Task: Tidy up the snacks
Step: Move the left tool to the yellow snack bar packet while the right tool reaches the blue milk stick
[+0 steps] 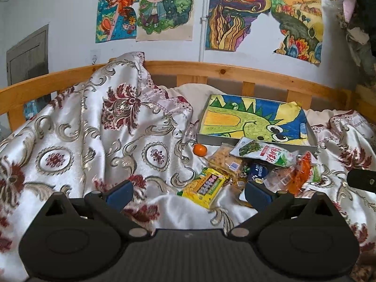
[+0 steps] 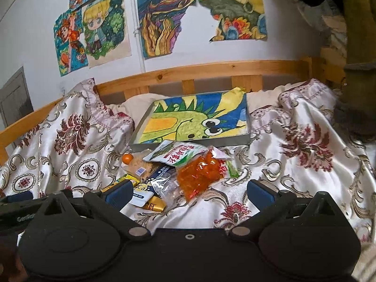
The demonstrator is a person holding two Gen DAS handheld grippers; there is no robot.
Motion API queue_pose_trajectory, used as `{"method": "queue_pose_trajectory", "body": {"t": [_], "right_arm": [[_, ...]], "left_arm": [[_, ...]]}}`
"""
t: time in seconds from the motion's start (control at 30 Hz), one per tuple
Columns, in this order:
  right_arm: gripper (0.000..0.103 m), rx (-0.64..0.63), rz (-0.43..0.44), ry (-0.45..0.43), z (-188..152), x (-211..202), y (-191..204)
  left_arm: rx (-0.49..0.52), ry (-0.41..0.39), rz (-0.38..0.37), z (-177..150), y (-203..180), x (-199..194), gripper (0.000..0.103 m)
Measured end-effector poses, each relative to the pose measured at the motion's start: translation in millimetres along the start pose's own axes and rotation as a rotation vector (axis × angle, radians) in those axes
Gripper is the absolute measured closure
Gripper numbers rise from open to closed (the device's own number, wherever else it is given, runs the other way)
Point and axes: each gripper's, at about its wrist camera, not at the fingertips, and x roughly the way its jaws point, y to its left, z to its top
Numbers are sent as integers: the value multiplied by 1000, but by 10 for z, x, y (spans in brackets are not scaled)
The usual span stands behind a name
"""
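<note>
A heap of snack packets lies on the patterned bedspread [image 1: 98,129] in front of a shallow box [image 1: 255,119] lined with a green dinosaur drawing. In the left wrist view I see a yellow packet [image 1: 205,186], a green-and-white pouch [image 1: 265,151], a small orange fruit [image 1: 200,150] and an orange bag [image 1: 302,176]. My left gripper [image 1: 188,193] hovers open just short of the yellow packet. In the right wrist view the orange bag [image 2: 199,176] lies ahead, beside the green-and-white pouch [image 2: 174,154] and the box [image 2: 195,122]. My right gripper [image 2: 188,191] is open, holding nothing.
A wooden bed rail [image 1: 211,70] runs behind the box. Bunched bedspread rises at the left [image 2: 70,129] and right [image 2: 310,129]. Coloured drawings [image 1: 164,9] hang on the wall. The other gripper's tip [image 1: 362,181] shows at the right edge.
</note>
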Motion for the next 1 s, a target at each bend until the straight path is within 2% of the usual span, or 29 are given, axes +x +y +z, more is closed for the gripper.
{"method": "queue_pose_trajectory", "body": {"t": [0.2,0.4,0.6,0.73,0.8,0.9,1.0], "right_arm": [[0,-58,34,14,118,295,52],[0,-137,110,29,157,578,189],[0,-209,205,106,87,835,352],[1,-188,252,180,48,1009,412],[1,-175,256,198,40,1078,417],[1,-102,276,248,37,1224,361],[8,-3,312,307,29,1358,271]], "left_arm": [[75,18,-9,86,-36,380,0],[138,88,-52,171,3,855,0],[226,183,-162,248,76,1288,0],[252,254,-225,208,141,1509,1],[272,257,-237,176,165,1551,1],[299,264,-258,134,192,1601,1],[326,274,-304,129,187,1607,1]]}}
